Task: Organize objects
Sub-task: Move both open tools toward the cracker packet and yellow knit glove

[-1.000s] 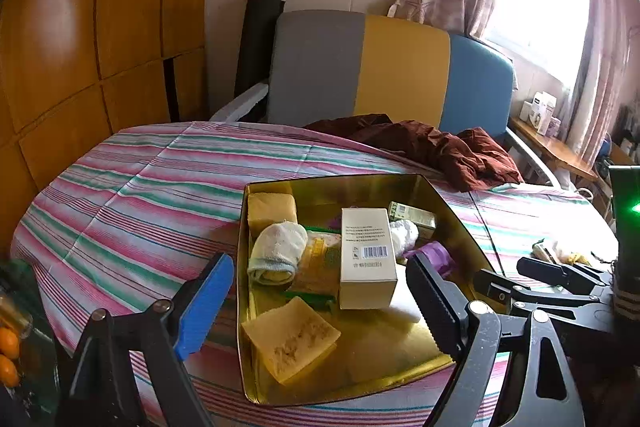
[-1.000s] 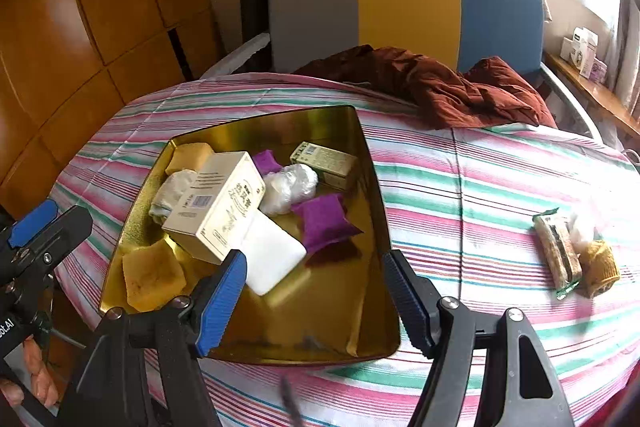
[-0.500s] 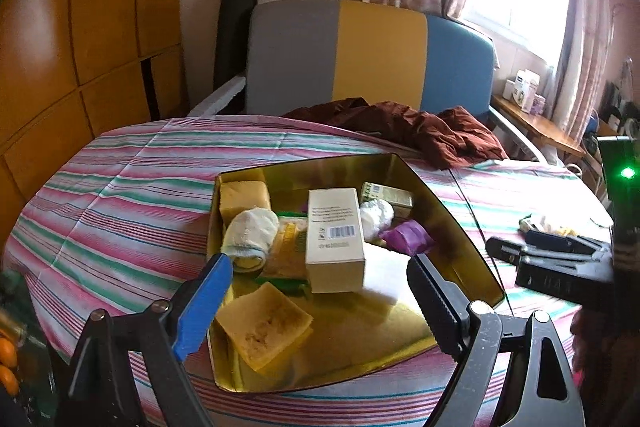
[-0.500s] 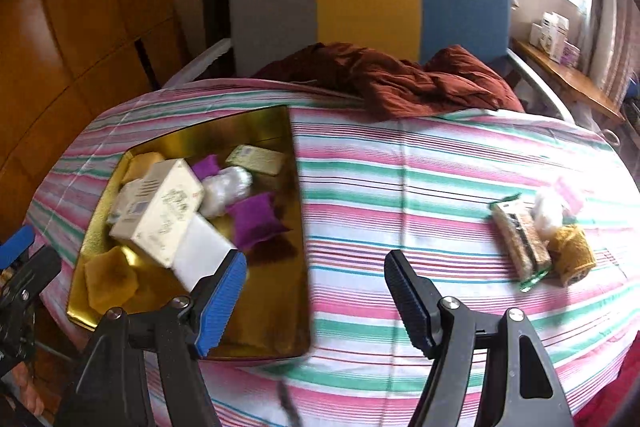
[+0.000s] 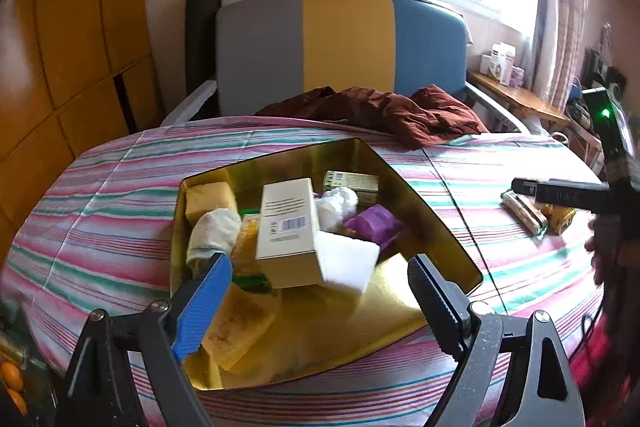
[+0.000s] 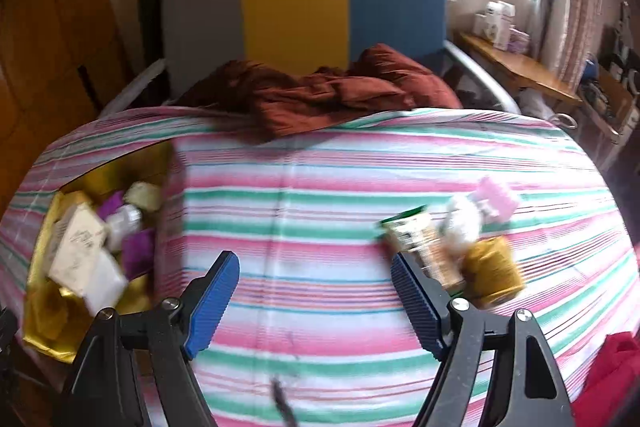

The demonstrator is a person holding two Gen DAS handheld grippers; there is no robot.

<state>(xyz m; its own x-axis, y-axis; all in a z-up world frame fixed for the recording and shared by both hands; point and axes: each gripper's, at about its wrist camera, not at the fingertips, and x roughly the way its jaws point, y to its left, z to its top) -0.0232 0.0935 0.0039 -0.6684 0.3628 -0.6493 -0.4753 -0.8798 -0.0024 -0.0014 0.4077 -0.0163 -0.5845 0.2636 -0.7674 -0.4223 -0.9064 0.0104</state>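
over the gold tray (image 5: 436,223) the left gripper (image 5: 320,291) gapes empty; the right gripper (image 6: 316,291) likewise.

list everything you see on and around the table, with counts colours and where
tin: 1, gold, left part of table
cream box: 1, in tin, lying on other items
sponges: 2, yellow, near and far left corners of tin
purple packet: 1, in tin
snack bar: 1, green-ended, on cloth, right side
ochre roll: 1, beside bar
pink item: 1, blurred, behind roll
tablecloth: 1, pink, green and white stripes
brown cloth: 1, far table edge
chair: 1, grey, yellow, blue
left gripper: jaws open, over tin
right gripper: jaws open, empty
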